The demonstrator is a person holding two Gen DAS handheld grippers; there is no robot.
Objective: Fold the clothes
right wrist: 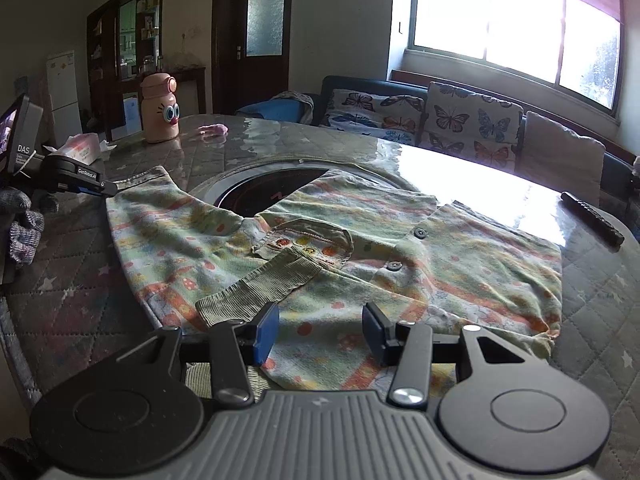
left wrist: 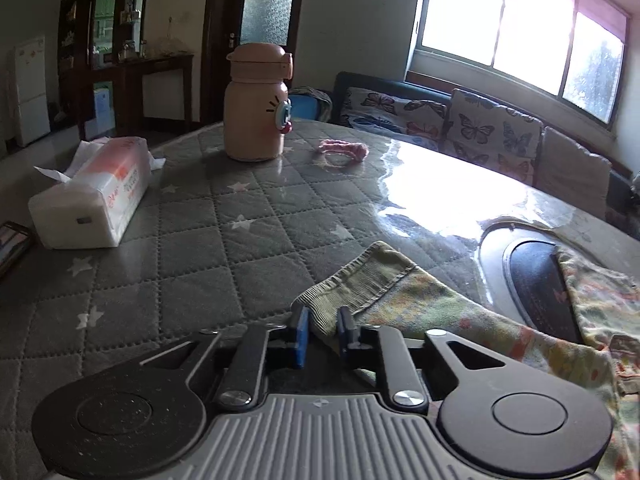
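Green patterned child's shirt (right wrist: 360, 240) with ribbed olive cuffs lies spread face up on the round quilted grey table with white stars (left wrist: 180, 240). Its near hem runs out of sight under the right gripper (right wrist: 320, 330), and its far edge covers part of a dark round inset plate (right wrist: 260, 192) in the tabletop. That gripper's blue-padded fingers (right wrist: 267, 330) stand moderately apart above the cloth near the folded-in ribbed cuff (right wrist: 256, 292); whether they touch the fabric I cannot tell.

At the shirt's left, the left gripper (left wrist: 323, 330) has its fingers drawn narrow, pinching the other sleeve's ribbed cuff (left wrist: 360, 276). A gloved hand (right wrist: 24, 224) behind it is cut off by the frame.

Farther back stand a white tissue pack (left wrist: 88, 196), a peach cartoon-faced bottle (left wrist: 256, 108) and a small pink object (left wrist: 344, 150), too blurred to identify.
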